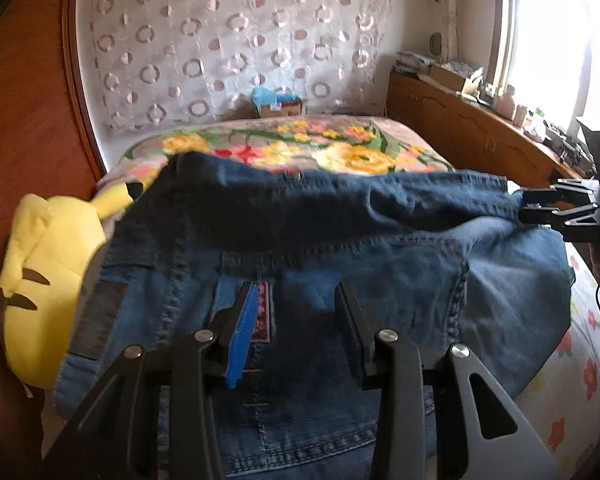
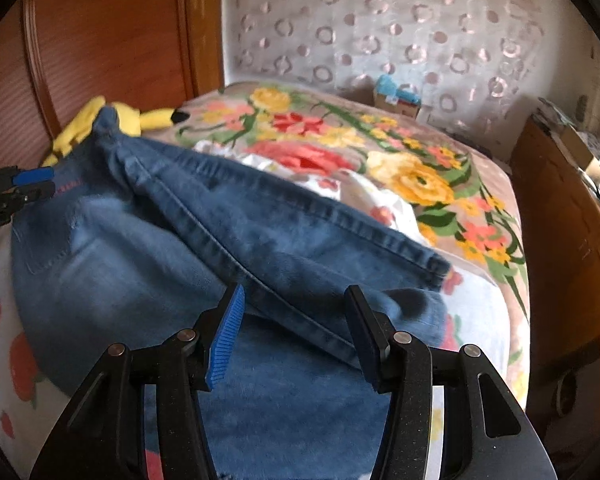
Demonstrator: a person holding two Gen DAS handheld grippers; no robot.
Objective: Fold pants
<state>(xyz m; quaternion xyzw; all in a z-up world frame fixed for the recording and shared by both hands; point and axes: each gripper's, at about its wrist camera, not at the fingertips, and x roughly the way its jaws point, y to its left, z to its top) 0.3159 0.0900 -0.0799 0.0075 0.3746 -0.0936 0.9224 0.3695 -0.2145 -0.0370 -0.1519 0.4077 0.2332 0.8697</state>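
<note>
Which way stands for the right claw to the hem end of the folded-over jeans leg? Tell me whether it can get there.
Probably yes. The right claw is open just above the jeans, and the leg's hem end lies a little ahead to its right on the bed, with nothing between.

Both fisheye views look forward and steeply down along their own fingers, close over the folded jeans (image 1: 300,232) on the bed (image 2: 480,216). The left wrist view faces from the headboard side, the right from the cabinet side. Each catches the other gripper, the jeans, the floral blanket (image 1: 340,148) and the curtain (image 2: 420,28).
</note>
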